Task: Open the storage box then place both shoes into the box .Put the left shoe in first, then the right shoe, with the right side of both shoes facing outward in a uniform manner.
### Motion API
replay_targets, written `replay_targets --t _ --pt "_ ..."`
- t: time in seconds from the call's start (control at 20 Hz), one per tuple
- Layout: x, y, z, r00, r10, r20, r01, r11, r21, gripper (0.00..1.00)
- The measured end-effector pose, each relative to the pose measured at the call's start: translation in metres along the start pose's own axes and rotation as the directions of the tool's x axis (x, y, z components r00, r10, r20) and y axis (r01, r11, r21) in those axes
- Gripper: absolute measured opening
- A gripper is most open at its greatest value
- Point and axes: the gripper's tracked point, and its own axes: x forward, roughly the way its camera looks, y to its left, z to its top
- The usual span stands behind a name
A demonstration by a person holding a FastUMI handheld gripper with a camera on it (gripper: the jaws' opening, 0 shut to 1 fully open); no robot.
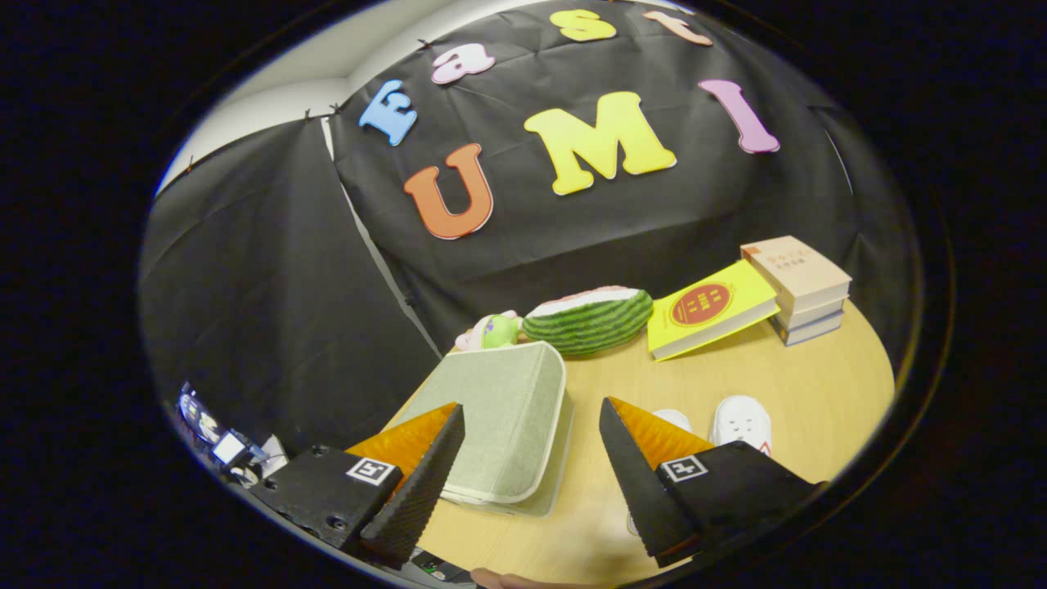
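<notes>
A flat grey-green storage box with a pale rim lies on the wooden table, lid closed, just ahead of the left finger and partly between the fingers. Two white shoes stand to its right: one just beyond the right finger, the other mostly hidden behind that finger. My gripper hovers above the table near its front edge, open wide, with nothing between the fingers.
Behind the box lie a plush watermelon slice and a small pink-and-green toy. A yellow book leans on a stack of books at the back right. Cables and small devices sit off the table's left edge.
</notes>
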Motion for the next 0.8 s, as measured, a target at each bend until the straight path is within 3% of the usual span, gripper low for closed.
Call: replay_targets --t 0.1,0.3,0.4,0.55,0.65,0.7,0.8 --pt "0.030 -0.010 0.000 0.998 0.032 -0.050 -0.030 0.998 0.055 1.00" --pt "0.077 -0.016 -0.012 0.961 0.232 -0.153 -0.192 0.953 0.234 1.00" --pt "0.100 -0.031 -0.022 0.942 0.268 -0.202 -0.198 0.930 0.309 1.00" --pt "0.125 -0.028 -0.028 0.888 0.404 -0.221 -0.282 0.857 0.431 1.00" --pt "0.134 -0.023 -0.035 0.832 0.507 -0.223 -0.336 0.783 0.524 1.00" --pt "0.140 -0.021 -0.041 0.806 0.546 -0.229 -0.339 0.743 0.578 0.99" --pt "0.157 -0.023 -0.050 0.786 0.567 -0.246 -0.317 0.711 0.627 0.99"
